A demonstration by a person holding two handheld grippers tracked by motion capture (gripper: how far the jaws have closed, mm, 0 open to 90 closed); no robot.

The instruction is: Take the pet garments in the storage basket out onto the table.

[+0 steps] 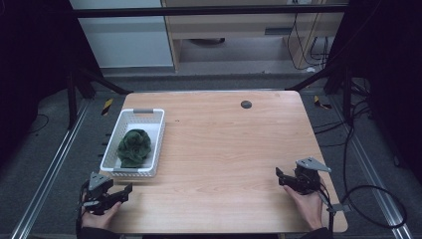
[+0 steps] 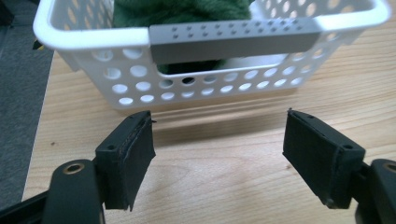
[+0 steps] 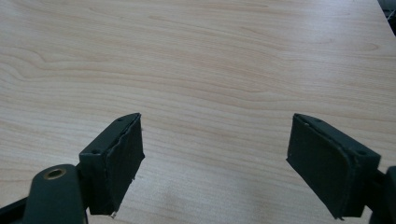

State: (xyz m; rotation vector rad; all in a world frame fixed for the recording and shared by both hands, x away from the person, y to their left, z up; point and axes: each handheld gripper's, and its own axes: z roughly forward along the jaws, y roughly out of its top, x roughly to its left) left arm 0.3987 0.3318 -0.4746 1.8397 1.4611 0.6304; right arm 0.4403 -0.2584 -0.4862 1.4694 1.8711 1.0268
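I hold my left gripper (image 2: 218, 156) and right gripper (image 3: 215, 163) wide apart, empty (white perforated plastic basket (image 1: 113, 140) holds a dark green crumpled cloth (image 1: 134, 147)).

The left gripper (image 2: 218, 158) is holding its black jaws wide apart above the light wooden table (image 2: 219, 172), facing a white perforated plastic basket (image 2: 140, 79) with a grey handle (image 2: 233, 39), dark green cloth (image 2: 182, 11) lying inside.

We see a light wooden table (image 1: 224, 149) with a small dark round disc (image 1: 246, 104) near its far edge. A white perforated basket (image 1: 157, 142) with a grey handle (image 2: 233, 39) sits at the table's left side, holding a crumpled dark green cloth (image 1: 134, 147). Black cables (image 1: 370, 199) trail across the grey floor (image 1: 50, 164) at the right.
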